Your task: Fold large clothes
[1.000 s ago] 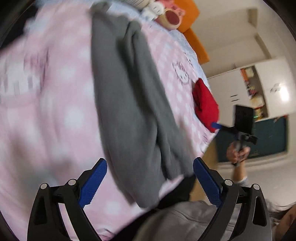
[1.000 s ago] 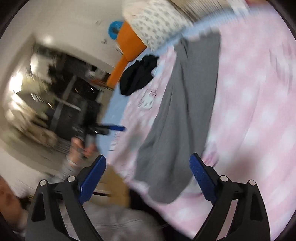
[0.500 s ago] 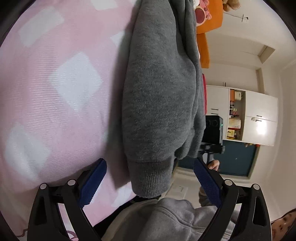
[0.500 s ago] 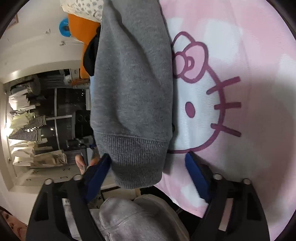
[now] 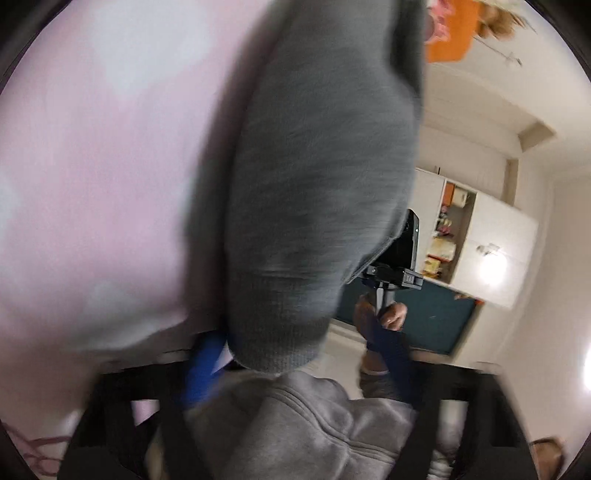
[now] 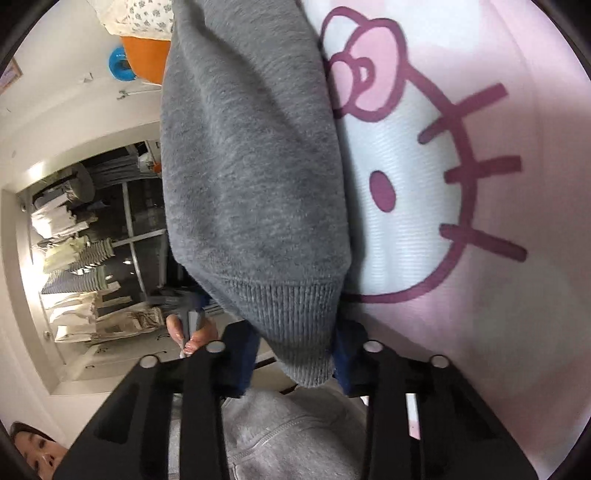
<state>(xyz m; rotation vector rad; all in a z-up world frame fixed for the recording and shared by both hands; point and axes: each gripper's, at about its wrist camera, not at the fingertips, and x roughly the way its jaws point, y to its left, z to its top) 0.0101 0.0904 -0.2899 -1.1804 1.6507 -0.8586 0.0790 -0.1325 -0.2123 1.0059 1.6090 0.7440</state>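
A grey garment lies on the pink cat-print bedspread [image 6: 498, 332], its two ribbed ends hanging toward the bed's near edge. In the left wrist view, which is blurred, one grey cuff [image 5: 280, 332] sits between the blue pads [image 5: 203, 362] of my left gripper [image 5: 295, 354]. Its jaws are closing, and a gap still shows at the right pad. In the right wrist view the other cuff [image 6: 306, 325] hangs between the pads [image 6: 240, 362] of my right gripper [image 6: 293, 356]. These jaws are closing too, with a thin gap left at the left pad.
The person's grey hoodie [image 6: 288, 435] fills the bottom of both views. A white cupboard [image 5: 480, 251] and an orange cushion [image 5: 447, 33] stand beyond the bed. A rack of hanging clothes [image 6: 81, 258] stands on the other side. The hand on the other gripper [image 5: 384, 314] shows past the cuff.
Both grippers have dropped from above the bed to the garment's cuffs at the near edge. Both pairs of jaws have narrowed from wide open to close around a cuff.
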